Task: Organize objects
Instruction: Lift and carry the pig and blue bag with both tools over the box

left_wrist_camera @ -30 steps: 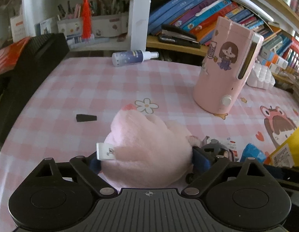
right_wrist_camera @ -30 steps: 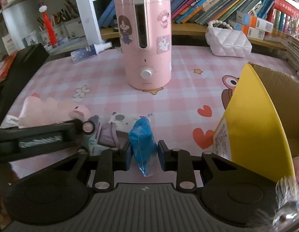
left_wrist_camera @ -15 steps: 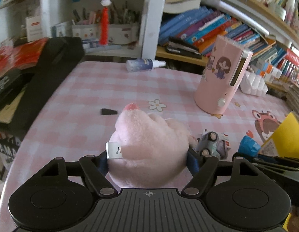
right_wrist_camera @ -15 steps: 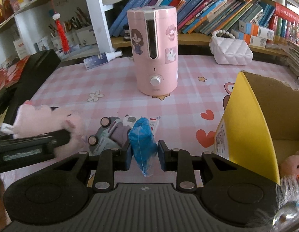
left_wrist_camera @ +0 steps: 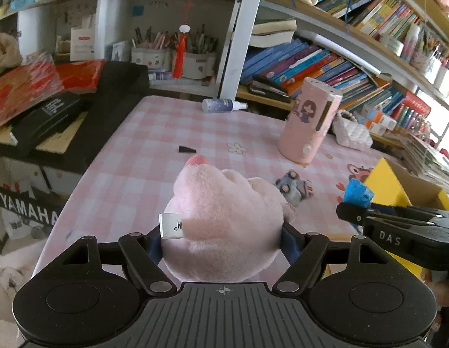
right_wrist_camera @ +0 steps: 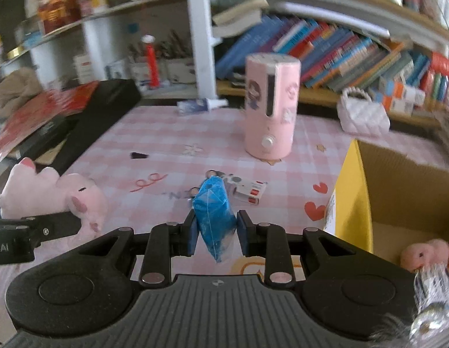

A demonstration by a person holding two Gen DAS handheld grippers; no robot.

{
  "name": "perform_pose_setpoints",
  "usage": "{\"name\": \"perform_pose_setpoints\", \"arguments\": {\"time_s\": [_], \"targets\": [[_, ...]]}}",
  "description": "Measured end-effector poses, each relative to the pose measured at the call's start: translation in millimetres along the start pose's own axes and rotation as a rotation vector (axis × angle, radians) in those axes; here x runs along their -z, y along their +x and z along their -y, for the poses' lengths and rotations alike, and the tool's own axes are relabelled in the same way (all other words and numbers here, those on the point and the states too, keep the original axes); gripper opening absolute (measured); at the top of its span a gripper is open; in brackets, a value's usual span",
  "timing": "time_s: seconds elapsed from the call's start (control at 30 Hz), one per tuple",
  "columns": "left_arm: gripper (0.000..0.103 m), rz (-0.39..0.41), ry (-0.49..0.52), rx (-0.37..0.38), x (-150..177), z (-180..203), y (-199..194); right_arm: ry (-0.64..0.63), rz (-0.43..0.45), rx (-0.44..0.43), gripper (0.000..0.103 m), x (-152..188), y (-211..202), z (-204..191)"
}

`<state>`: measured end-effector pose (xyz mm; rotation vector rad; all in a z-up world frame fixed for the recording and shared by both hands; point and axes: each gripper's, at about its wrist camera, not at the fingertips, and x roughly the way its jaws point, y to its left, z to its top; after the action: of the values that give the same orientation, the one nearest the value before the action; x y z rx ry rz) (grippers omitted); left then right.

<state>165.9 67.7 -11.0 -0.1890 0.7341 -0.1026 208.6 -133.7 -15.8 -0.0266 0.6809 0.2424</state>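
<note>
Gripping soft pink plush toy (left_wrist_camera: 224, 220) in left tool (left_wrist_camera: 221, 240), crinkly blue plastic packet (right_wrist_camera: 214, 211) in right tool (right_wrist_camera: 215, 232); could slip free before reaching yellow cardboard box (right_wrist_camera: 355, 197).

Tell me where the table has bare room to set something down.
Free: the checked cloth between the black case, the spray bottle and the pink humidifier. Crowded: around the toy car beside the yellow box.
</note>
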Motion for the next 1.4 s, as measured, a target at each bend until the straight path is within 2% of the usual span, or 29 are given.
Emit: {"name": "perform_pose_setpoints", "arguments": {"time_s": [0.17, 0.8, 1.17, 1.4], "targets": [[0.076, -0.003, 0.006, 0.018, 20, -2, -22, -0.032, 0.013, -0.001, 0.026, 17, -33, -9], [0.077, -0.010, 0.087, 0.093, 85, 0, -103, 0.059, 0.007, 0.058, 0.026, 93, -123, -40], [0.077, -0.057, 0.201, 0.199, 117, 24, -123, 0.159, -0.002, 0.153, 0.026, 138, -166, -36], [0.077, -0.076, 0.271, 0.275, 126, 43, -126, 0.226, -0.012, 0.226, 0.026, 162, -189, -26]]}}
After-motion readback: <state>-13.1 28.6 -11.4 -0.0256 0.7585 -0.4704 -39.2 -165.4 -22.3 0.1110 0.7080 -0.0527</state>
